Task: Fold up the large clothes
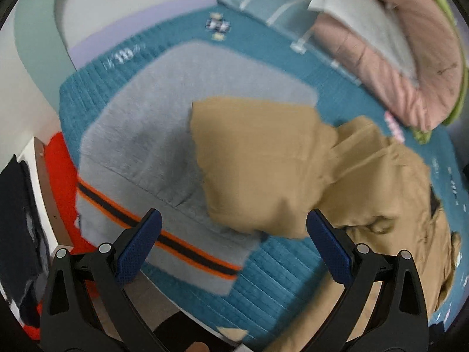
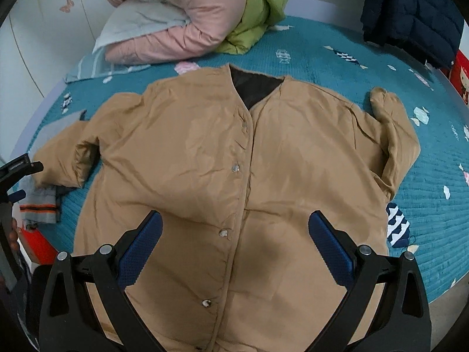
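Note:
A tan button-front jacket (image 2: 222,152) lies flat, front up, on the teal bedspread (image 2: 425,193), collar away from me. Its left sleeve (image 2: 64,155) stretches to the left and its right sleeve (image 2: 392,135) is bent back at the right. My right gripper (image 2: 234,228) is open and empty, hovering over the jacket's lower front near the button line. In the left wrist view the left gripper (image 1: 234,226) is open and empty just above the tan sleeve (image 1: 258,161), which rests on a grey sweater (image 1: 146,146) with an orange and black stripe.
A pink and green quilt (image 2: 187,14) with a pale pillow (image 2: 137,20) lies at the head of the bed. A dark navy jacket (image 2: 410,11) hangs at the far right. A red item (image 1: 61,182) and the bed edge lie at the left.

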A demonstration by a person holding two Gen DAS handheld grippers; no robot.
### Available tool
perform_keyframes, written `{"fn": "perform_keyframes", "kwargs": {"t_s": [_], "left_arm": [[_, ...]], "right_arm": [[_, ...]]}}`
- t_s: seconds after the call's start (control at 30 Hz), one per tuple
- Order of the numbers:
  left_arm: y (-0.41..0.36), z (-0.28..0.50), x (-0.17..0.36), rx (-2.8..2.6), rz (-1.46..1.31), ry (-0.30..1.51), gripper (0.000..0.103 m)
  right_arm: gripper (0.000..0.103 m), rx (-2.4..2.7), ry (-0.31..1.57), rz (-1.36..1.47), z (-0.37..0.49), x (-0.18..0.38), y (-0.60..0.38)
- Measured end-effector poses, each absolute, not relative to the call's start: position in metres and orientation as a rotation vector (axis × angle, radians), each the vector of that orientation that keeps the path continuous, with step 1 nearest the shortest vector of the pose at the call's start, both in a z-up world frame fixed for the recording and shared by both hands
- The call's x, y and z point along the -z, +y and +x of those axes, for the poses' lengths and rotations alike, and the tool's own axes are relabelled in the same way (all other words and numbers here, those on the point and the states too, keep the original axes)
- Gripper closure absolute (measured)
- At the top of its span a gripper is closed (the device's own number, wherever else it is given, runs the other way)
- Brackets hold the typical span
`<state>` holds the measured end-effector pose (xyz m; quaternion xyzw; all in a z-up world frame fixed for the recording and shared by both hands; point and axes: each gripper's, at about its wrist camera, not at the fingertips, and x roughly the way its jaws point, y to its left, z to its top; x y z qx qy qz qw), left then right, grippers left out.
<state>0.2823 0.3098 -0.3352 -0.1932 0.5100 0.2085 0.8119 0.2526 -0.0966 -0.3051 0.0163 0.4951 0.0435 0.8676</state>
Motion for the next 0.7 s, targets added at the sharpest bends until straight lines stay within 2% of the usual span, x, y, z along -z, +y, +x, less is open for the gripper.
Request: {"fn": "perform_keyframes", "kwargs": {"t_s": [0.27,0.3,0.33,0.37,0.43,0.5,0.7], "left_arm": [[0.324,0.304,0.350,-0.417,-0.398,1.121,0.006],[0.323,0.304,0.347,-0.423,-0.409,1.103,0.016],[0.323,0.305,0.344,-0.427,-0.407,1.084,0.039],[0.321,0.308,0.342,-0.424,-0.395,1.083,0.047],[0.316,0.315,0.342,-0.394,-0.349,1.108,0.078],[0.313,0.319,0.337,-0.374,-0.333,1.092,0.085],[0.303,0.313,0.276,-0.326,-0.312,0.940,0.086]], "right_arm": [[0.007,-0.042,1.043,0.062,0.264,0.319,-0.119],[0.007,-0.035,1.041,0.067,0.265,0.321,-0.123],[0.007,-0.031,1.041,0.071,0.266,0.321,-0.124],[0.007,-0.026,1.038,0.077,0.267,0.322,-0.127],[0.007,-0.027,1.037,0.084,0.270,0.324,-0.130],[0.007,-0.057,1.023,0.114,0.276,0.325,-0.132],[0.007,-0.166,0.987,0.230,0.303,0.332,-0.115]]}}
